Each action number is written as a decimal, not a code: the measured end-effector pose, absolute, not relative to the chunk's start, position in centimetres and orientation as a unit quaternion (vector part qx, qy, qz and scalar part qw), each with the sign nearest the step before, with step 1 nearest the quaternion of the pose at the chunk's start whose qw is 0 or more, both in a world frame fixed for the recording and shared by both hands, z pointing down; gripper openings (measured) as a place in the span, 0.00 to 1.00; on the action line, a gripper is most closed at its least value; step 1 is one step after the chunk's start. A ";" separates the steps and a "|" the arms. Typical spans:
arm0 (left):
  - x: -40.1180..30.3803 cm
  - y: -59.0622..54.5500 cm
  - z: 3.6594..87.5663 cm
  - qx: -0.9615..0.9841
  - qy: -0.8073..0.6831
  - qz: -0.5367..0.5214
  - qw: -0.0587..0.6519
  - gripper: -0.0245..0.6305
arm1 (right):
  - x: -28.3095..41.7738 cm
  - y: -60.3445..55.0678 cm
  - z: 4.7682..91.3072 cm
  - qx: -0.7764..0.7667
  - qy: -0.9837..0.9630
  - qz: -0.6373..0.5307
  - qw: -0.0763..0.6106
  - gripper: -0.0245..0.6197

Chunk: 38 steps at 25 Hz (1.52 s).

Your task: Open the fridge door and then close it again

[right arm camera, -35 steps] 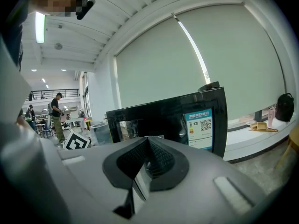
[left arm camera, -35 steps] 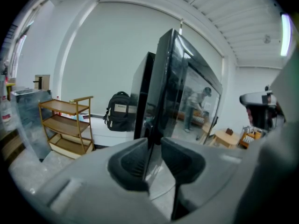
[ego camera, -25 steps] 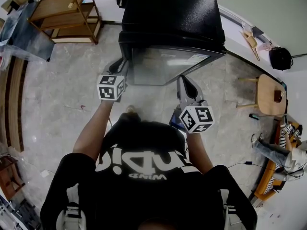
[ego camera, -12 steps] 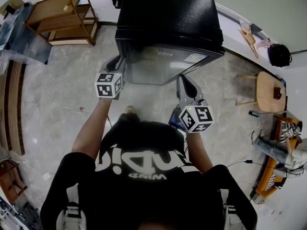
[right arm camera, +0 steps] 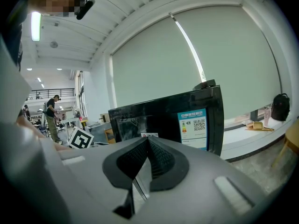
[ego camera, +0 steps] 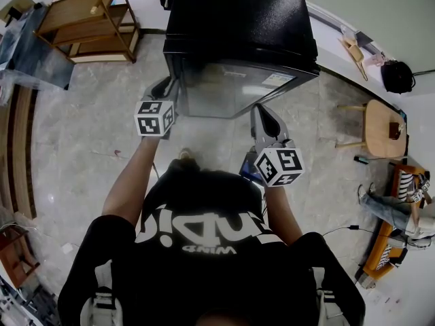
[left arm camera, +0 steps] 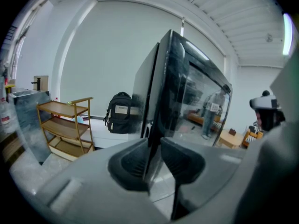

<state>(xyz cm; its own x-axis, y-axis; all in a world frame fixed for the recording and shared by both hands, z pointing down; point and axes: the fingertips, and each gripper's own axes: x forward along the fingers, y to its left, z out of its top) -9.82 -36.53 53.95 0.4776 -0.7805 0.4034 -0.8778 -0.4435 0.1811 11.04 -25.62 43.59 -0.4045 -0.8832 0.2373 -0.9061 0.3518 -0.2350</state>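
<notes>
Pale stone floor, black fridge ahead. Head view: both forearms reach forward, left gripper at the fridge door's left edge, right gripper near its front. Left gripper view: jaws pinch the door edge, door slightly ajar. Right gripper view: jaws pressed together, empty. Open floor toward the wooden shelf.

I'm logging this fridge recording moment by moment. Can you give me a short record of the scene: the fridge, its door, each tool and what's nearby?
fridge: black, standing on the floor in front of the person
fridge door: glass-fronted; at most slightly ajar, hard to tell
left tool: jaws closed on the door's side edge
right tool: jaws together, nothing between them, held in front of the door
nearby: wooden shelf to the left of the fridge, backpack behind it
</notes>
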 end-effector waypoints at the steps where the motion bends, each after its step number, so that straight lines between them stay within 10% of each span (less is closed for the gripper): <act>1: -9.9 -36.5 54.0 0.839 -0.495 0.132 0.186 0.17 | 11.0 -25.5 43.6 0.544 -0.822 0.165 0.035 0.04; 38: -11.0 -21.5 38.6 0.867 -0.491 0.007 0.086 0.04 | 11.6 -19.5 39.1 0.525 -0.843 0.117 0.000 0.04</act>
<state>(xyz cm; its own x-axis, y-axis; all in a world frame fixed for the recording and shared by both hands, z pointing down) -11.02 -21.47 38.57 0.5184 -0.8497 0.0963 -0.8521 -0.5039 0.1413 11.57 -19.50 39.13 -0.4481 -0.8854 0.1238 -0.8856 0.4207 -0.1968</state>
